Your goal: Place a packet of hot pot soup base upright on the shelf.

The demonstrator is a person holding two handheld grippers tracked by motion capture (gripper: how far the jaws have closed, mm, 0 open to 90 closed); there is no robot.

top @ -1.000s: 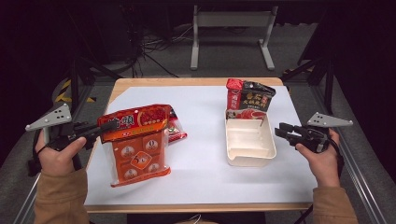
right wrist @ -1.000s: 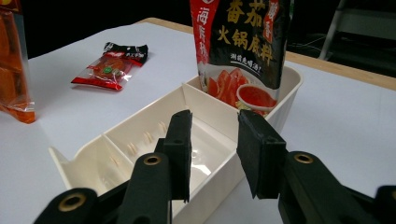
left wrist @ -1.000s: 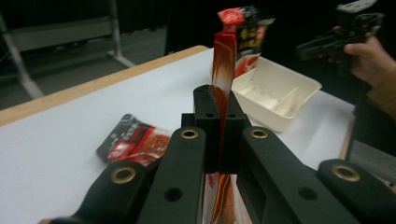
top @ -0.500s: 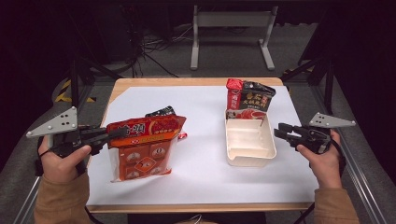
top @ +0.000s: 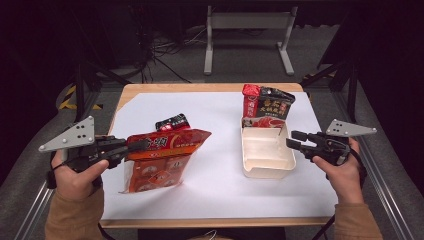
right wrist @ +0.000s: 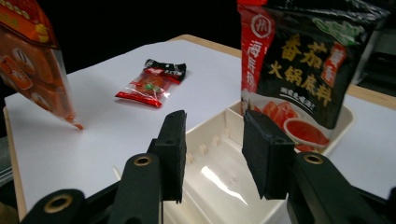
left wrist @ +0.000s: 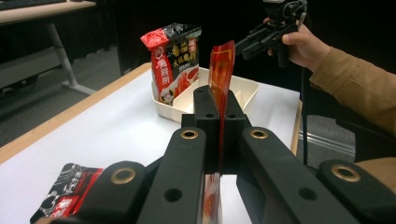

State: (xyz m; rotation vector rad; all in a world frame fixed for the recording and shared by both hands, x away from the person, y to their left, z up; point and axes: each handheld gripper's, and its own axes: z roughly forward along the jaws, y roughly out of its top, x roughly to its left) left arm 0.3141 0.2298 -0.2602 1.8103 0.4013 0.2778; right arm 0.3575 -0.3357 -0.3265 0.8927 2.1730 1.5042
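Observation:
My left gripper (top: 137, 146) is shut on the top edge of a large orange-red snack bag (top: 165, 155). The bag hangs tilted, with its lower end on the white sheet. In the left gripper view the bag's edge (left wrist: 220, 70) stands up between the closed jaws. Behind the bag lies a small red-black packet (top: 171, 122). A cream tray (top: 267, 170) holds an upright black-and-red pouch (top: 267, 107) at its far end. My right gripper (top: 292, 139) hovers at the tray's right rim, open. Its jaws have just been opening, with nothing between them (right wrist: 212, 140).
A white sheet (top: 220, 195) covers the wooden table (top: 200, 87). A metal stand (top: 247, 35) and cables lie on the dark floor behind. Metal rails run along both sides of the table.
The left gripper has lifted the snack bag's top edge, so the bag went from lying flat to hanging tilted, uncovering the small packet. The right hand has stayed by the tray.

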